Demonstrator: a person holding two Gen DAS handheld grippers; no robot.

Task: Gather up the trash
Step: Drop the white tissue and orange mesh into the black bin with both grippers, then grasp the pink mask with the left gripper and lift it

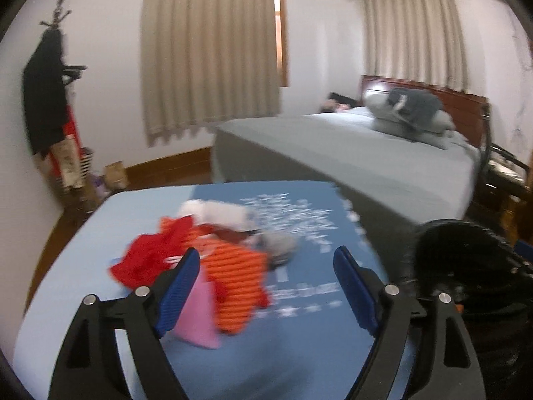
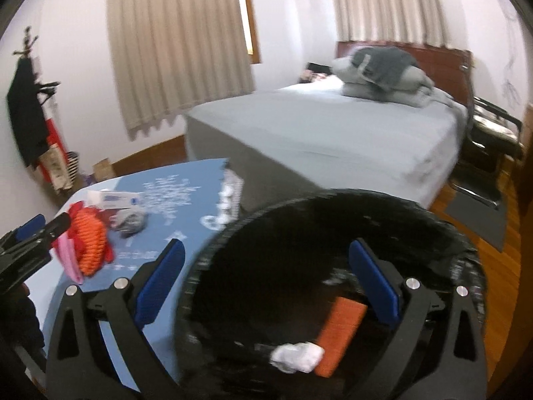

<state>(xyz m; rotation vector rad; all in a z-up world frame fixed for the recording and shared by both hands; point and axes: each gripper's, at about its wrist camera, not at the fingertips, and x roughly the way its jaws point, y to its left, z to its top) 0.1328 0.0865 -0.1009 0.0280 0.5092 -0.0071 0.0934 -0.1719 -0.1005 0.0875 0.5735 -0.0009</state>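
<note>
The right hand-held gripper (image 2: pixel 266 276) hangs over the mouth of a black trash bin (image 2: pixel 333 233), its blue pads (image 2: pixel 373 280) spread wide with nothing between them. Down inside the bin lie an orange packet (image 2: pixel 339 333) and a crumpled white wad (image 2: pixel 296 356), touching each other. The bin stands right against the edge of the blue counter (image 2: pixel 160 233).

The left hand-held gripper (image 1: pixel 266 283) is likewise wide open and empty, held above the counter (image 1: pixel 299 350), pointing at a heap of trash: an orange striped wrapper (image 1: pixel 233 280), a red wrapper (image 1: pixel 150 256) and a pink packet (image 1: pixel 196 320) bunched together, with a white box (image 1: pixel 223 213) just behind them and a grey crumpled wad (image 1: pixel 279 246) beside the orange one. In the left view the picture is blurred, so finer detail cannot be made out.

Beyond the counter stands a bed (image 2: pixel 333 126) with grey bedding (image 2: pixel 383 73) piled near the headboard, and beige curtains (image 1: pixel 210 50) cover the windows.
</note>
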